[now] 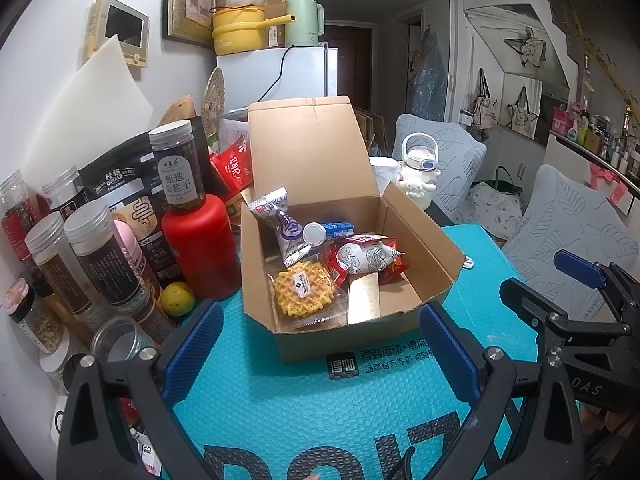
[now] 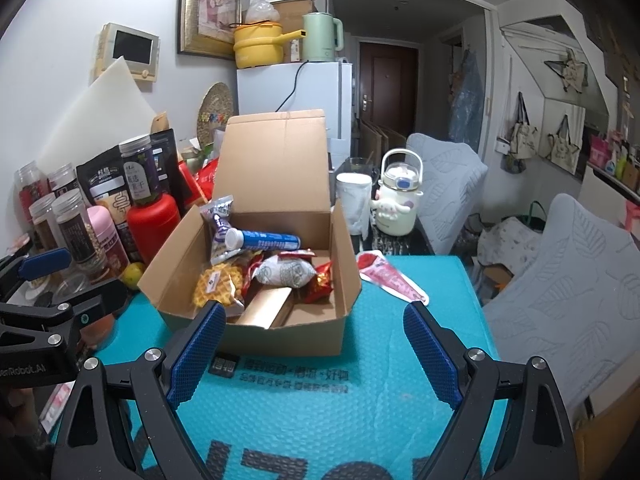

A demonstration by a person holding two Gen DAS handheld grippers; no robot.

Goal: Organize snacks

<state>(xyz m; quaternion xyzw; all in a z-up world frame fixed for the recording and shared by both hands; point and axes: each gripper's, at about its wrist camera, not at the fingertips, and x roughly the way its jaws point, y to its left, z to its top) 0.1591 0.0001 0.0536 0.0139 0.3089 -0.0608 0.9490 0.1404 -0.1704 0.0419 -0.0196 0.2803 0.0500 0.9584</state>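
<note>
The cardboard box (image 2: 256, 280) is sitting open on the teal mat (image 2: 360, 380) that is covering the surface, and the snacks are lying inside it: a waffle pack (image 2: 218, 284), a blue tube (image 2: 262, 240), a white and red bag (image 2: 286, 272) and a gold bar (image 2: 266, 308). One red and white packet (image 2: 390, 278) is lying outside, on the mat just beside the box, on its right in the right wrist view.

I think a few things could be going wrong from here. The box is looking light, so a push on its wall could be sliding it into the jars (image 1: 100, 256) and the red bottle (image 1: 200, 248) standing close by. The flat packet could be slipping out of a pinch, too.

The left hand-held gripper (image 1: 320, 350) is standing wide open, holding nothing and touching nothing. The right hand-held gripper (image 2: 312, 352) is also wide open and empty, hanging above the mat in front of the box.
</note>
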